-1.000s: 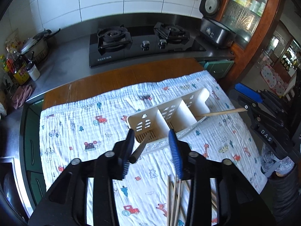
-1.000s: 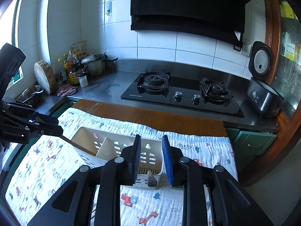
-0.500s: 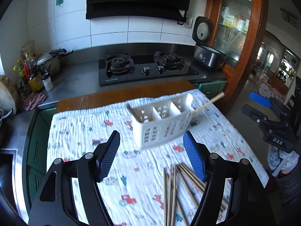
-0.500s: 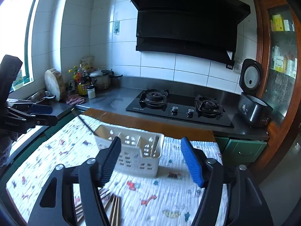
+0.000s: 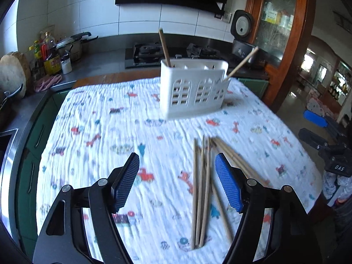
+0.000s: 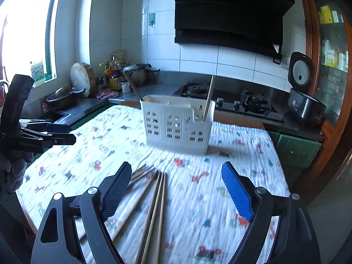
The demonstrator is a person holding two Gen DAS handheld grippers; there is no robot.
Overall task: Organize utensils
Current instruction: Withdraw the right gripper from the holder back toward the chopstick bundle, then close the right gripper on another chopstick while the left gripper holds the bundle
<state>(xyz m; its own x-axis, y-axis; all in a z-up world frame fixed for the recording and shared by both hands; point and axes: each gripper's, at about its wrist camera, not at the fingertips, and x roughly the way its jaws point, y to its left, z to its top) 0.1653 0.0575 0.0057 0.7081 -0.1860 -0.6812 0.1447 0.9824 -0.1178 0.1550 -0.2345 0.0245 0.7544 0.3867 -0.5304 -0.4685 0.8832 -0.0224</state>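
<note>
Both the left claw [image 5: 177, 181] and right claw [image 6: 176, 190] hover wide and empty over loose wooden chopsticks [image 5: 201, 189] lying near on the tabletop's printed white cloth [image 5: 105, 136], likely ready to lift one into the far, upright white slotted plastic caddy [image 5: 193, 90].

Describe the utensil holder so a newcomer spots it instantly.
On the printed cloth over the table, in front of the gas stove, stands a white plastic caddy. Arched cut-out windows and two chopsticks sticking out set it apart from the loose chopsticks lying nearby.

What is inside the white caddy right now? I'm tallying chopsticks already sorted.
Two chopsticks stick out of the white caddy: one at its left end, one leaning out of the right end. The walls hide their lower parts and anything shorter inside.
</note>
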